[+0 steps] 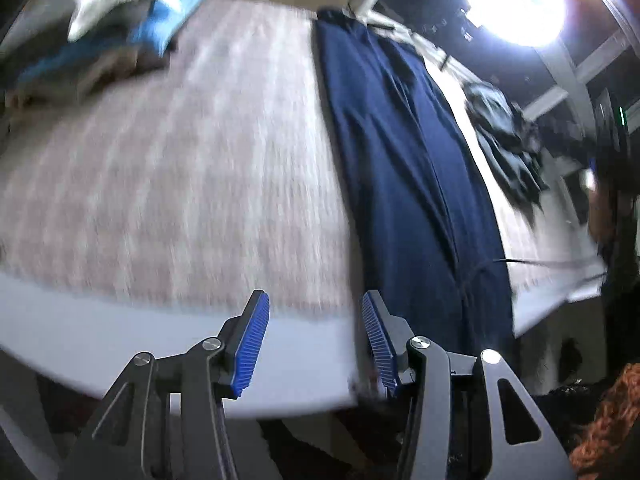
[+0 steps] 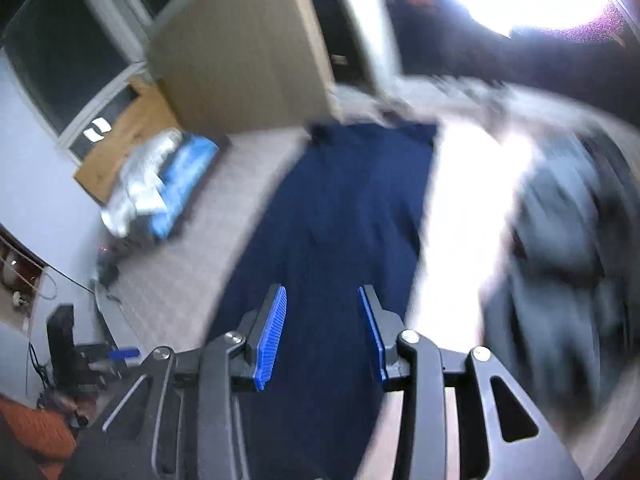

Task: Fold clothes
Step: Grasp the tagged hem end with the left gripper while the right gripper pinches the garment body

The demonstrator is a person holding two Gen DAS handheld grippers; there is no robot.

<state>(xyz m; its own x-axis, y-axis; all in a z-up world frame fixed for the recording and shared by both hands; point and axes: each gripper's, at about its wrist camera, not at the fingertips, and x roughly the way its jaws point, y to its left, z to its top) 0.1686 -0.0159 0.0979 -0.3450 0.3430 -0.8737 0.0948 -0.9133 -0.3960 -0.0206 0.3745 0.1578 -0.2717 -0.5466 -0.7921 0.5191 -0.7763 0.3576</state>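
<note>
One navy garment (image 1: 408, 184) spread flat; one mixed pile (image 1: 120, 12) left of it; one dark heap (image 1: 504, 144) right.

The navy garment (image 1: 404, 168) was a plain dark blue, unpatterned. The bed cover (image 1: 192, 168) beneath it showed a pale pink-beige with faint whitish stripes. Left of the navy garment, the clothes pile (image 1: 120, 24) held white, bright blue and brown pieces. Right of the navy garment lay a dark grey-black heap (image 1: 504, 144). The pads (image 1: 253, 344) on the gripper fingers were ribbed blue, set on black frames. The headboard (image 2: 240, 52) beyond the navy garment was tan.
</note>
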